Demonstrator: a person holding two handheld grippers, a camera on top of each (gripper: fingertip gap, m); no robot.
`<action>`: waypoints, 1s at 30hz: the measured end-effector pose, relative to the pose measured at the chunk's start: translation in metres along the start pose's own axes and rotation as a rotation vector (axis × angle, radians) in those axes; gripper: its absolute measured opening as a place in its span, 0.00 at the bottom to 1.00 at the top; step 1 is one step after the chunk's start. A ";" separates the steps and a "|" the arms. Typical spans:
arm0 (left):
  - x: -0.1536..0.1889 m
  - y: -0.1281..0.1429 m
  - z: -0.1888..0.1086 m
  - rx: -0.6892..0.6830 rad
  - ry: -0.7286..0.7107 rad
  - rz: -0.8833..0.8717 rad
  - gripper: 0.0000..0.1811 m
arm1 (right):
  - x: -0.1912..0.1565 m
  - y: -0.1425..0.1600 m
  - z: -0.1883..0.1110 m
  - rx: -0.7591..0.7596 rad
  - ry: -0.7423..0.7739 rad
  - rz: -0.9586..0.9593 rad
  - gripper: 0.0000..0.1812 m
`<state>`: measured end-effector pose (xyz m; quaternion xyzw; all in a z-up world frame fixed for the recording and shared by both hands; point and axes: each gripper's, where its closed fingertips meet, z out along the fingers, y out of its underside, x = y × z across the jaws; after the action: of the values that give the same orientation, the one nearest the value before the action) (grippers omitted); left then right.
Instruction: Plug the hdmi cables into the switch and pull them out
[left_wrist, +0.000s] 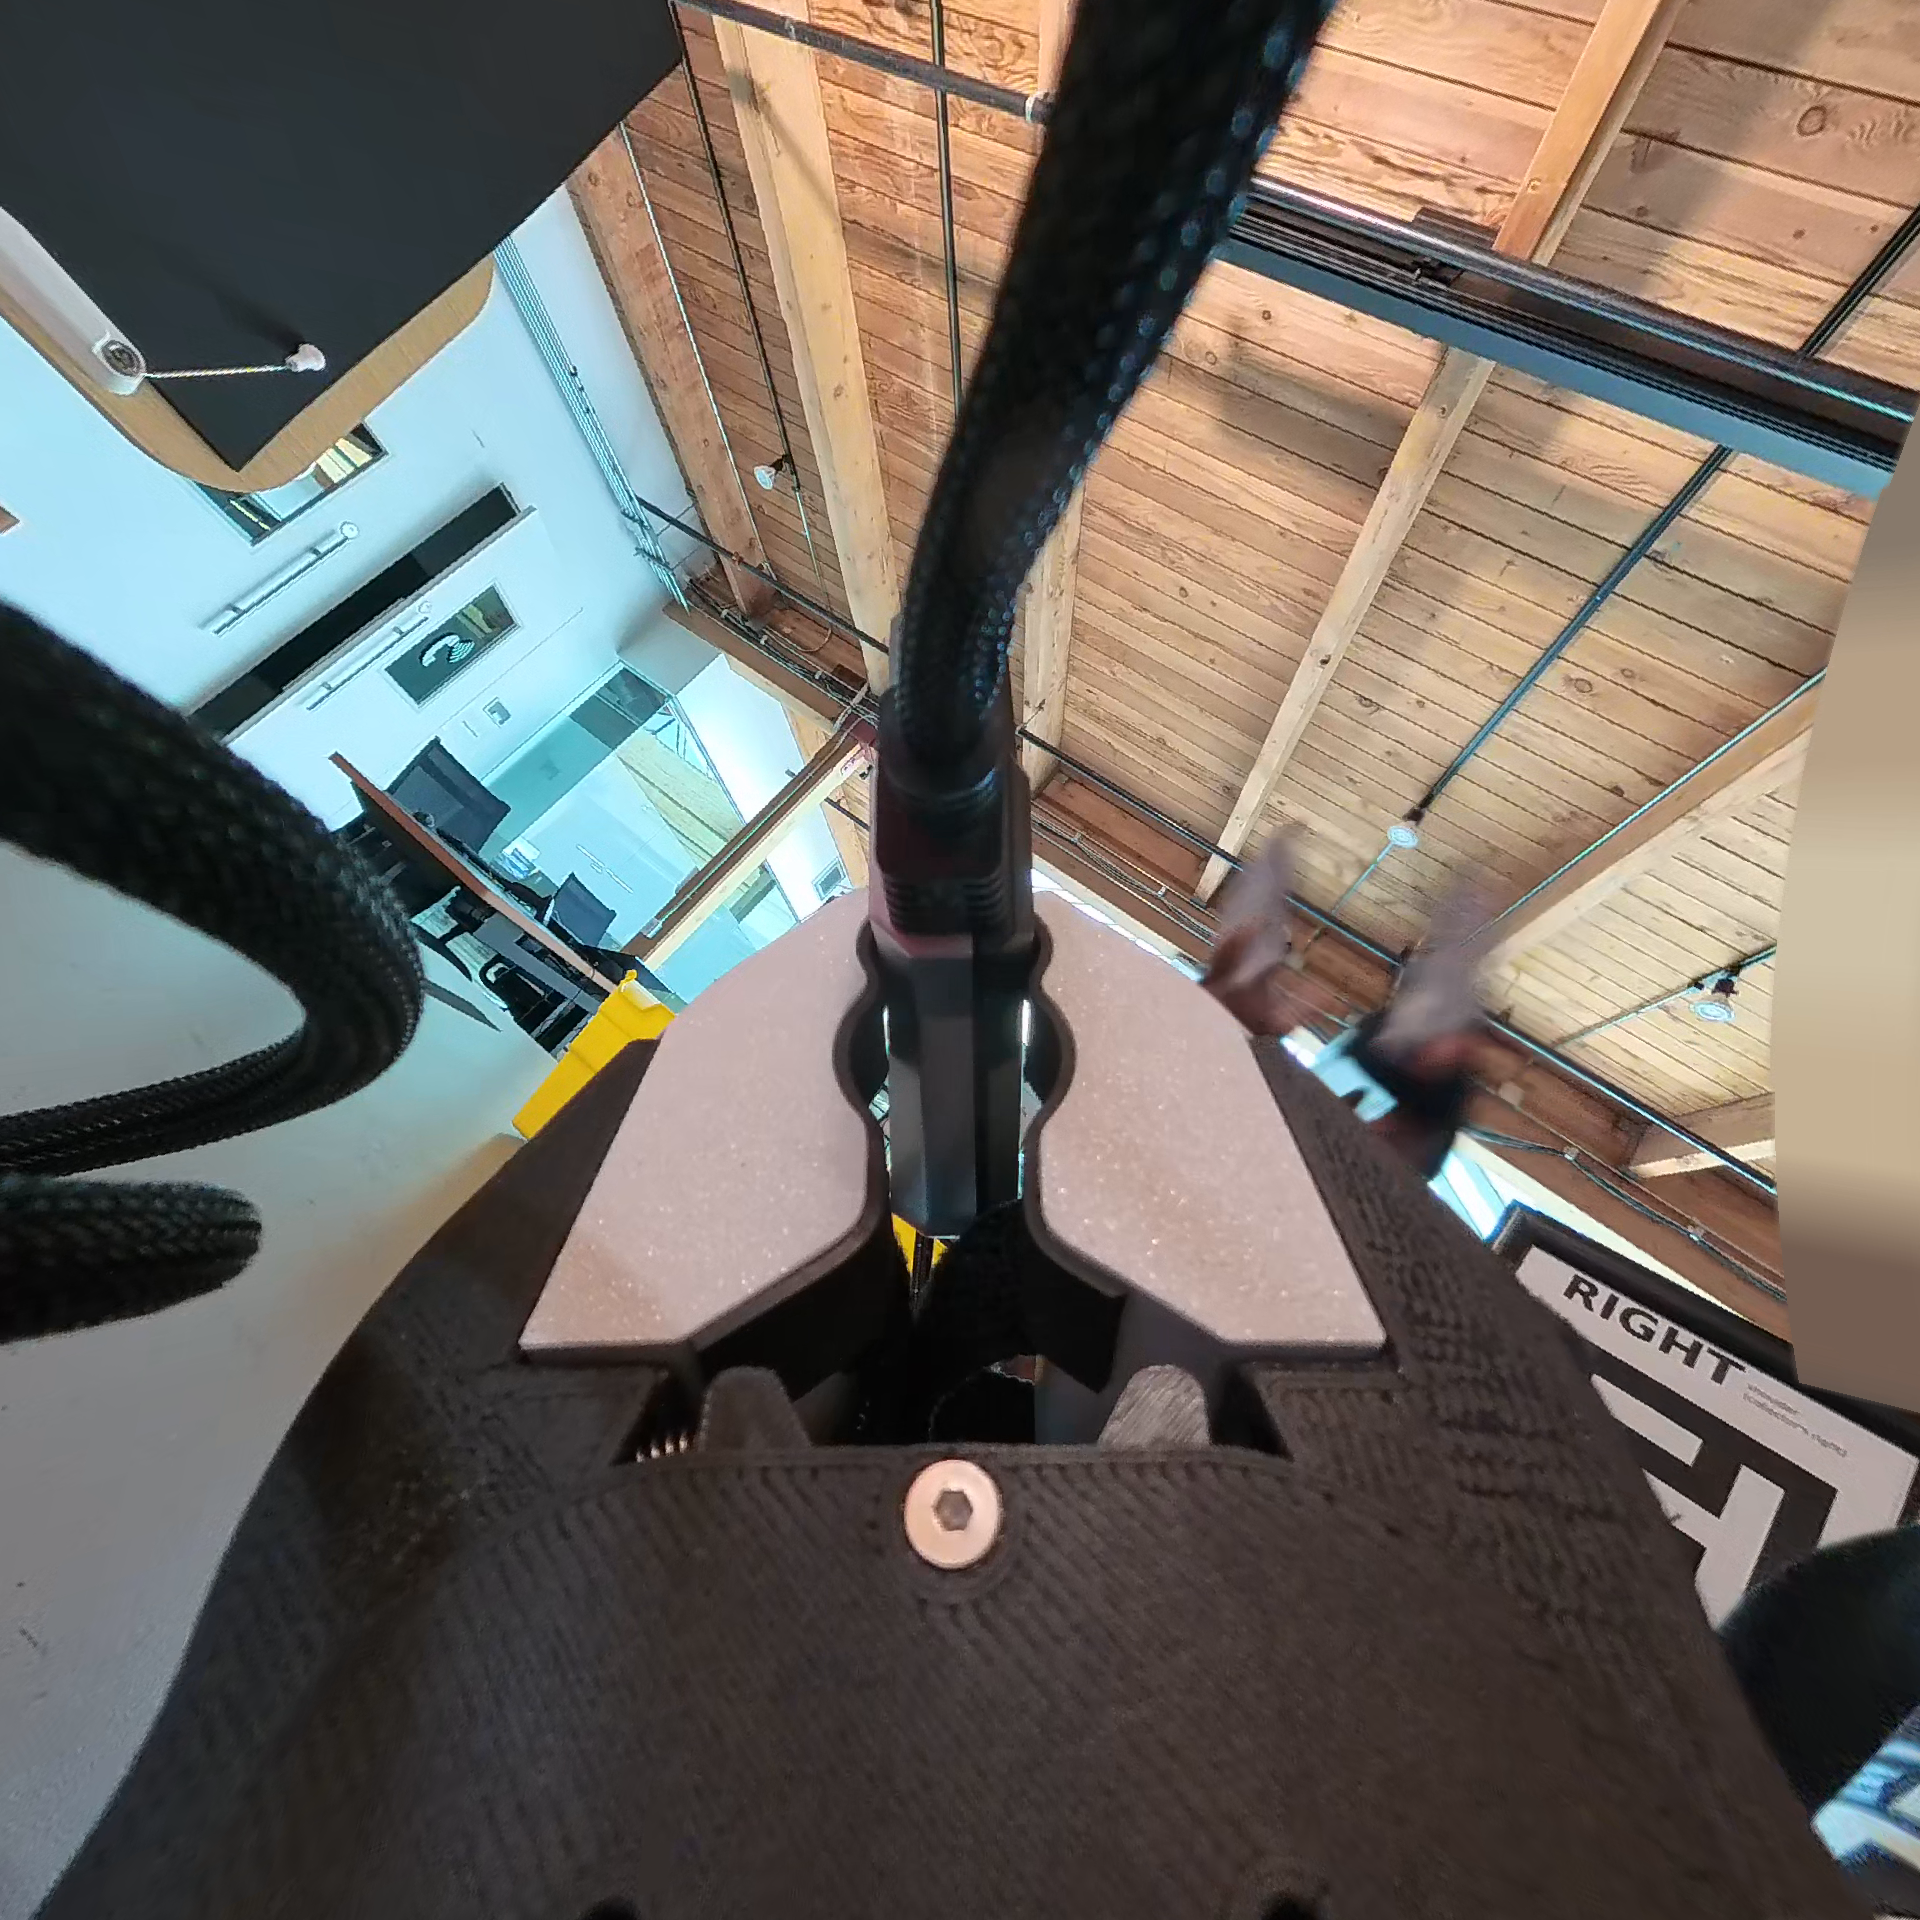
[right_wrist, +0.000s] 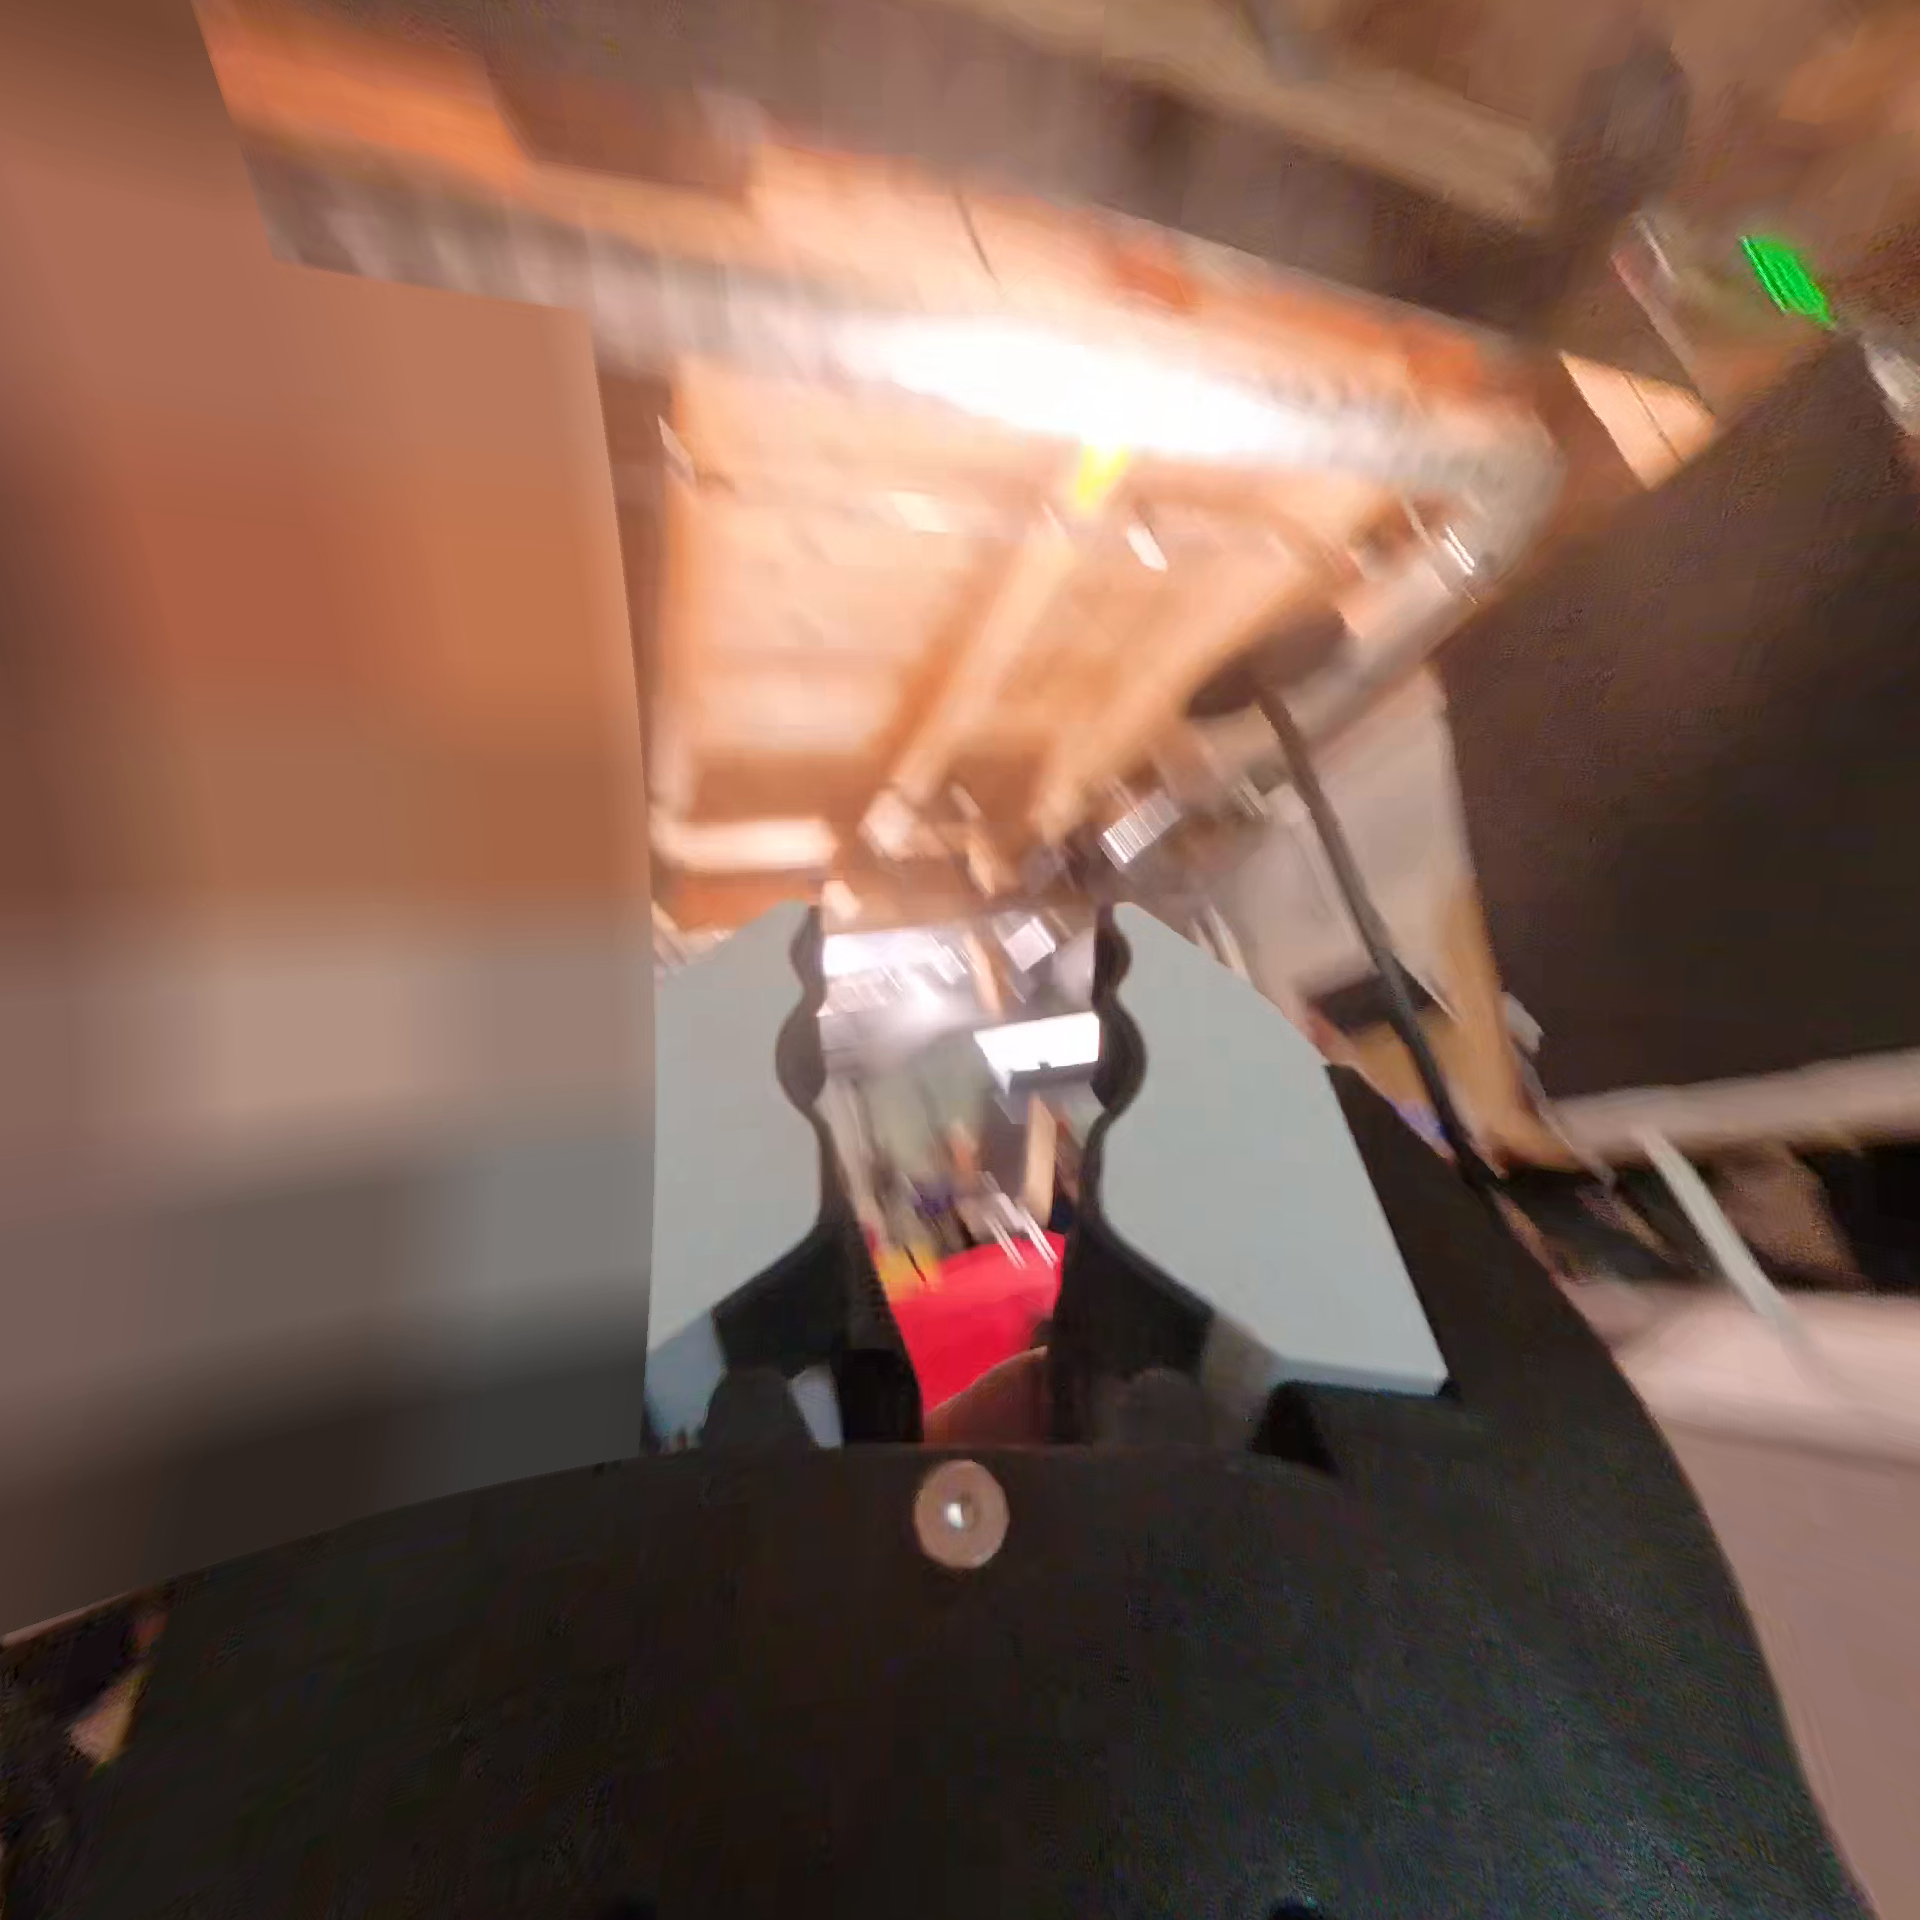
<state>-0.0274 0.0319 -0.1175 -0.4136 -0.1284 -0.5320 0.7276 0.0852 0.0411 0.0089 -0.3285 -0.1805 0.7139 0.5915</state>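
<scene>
The left gripper (left_wrist: 951, 1049) clamps the black braided HDMI cable's plug (left_wrist: 940, 1039) between its jaws; keep it straight. The right gripper (right_wrist: 956, 1049) gapes empty.

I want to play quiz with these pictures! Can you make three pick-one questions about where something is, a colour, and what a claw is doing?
1. Where is the cable's plug?
A. between the left claw's pads
B. on a table
C. in a yellow bin

2. What colour is the braided cable?
A. white
B. black
C. green

3. How is the right claw?
A. shut on a plug
B. open and empty
C. out of view

Answers:
1 A: the plug sits between the left claw pads.
2 B: the cable is black.
3 B: the right claw shows a bare gap.
</scene>
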 end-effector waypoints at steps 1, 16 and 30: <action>0.000 0.000 0.000 0.000 0.002 0.000 0.12 | 0.016 0.029 -0.013 -0.106 0.072 -0.019 0.24; 0.034 0.003 -0.001 -0.005 0.191 0.026 0.12 | 0.012 0.178 -0.037 -0.653 0.116 0.344 0.42; 0.031 0.010 0.001 -0.055 0.182 -0.020 0.12 | 0.010 0.146 -0.017 -0.277 -0.022 0.401 0.11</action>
<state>-0.0058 0.0127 -0.1024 -0.3821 -0.0514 -0.5778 0.7194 -0.0105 0.0142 -0.1003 -0.4278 -0.2144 0.7890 0.3854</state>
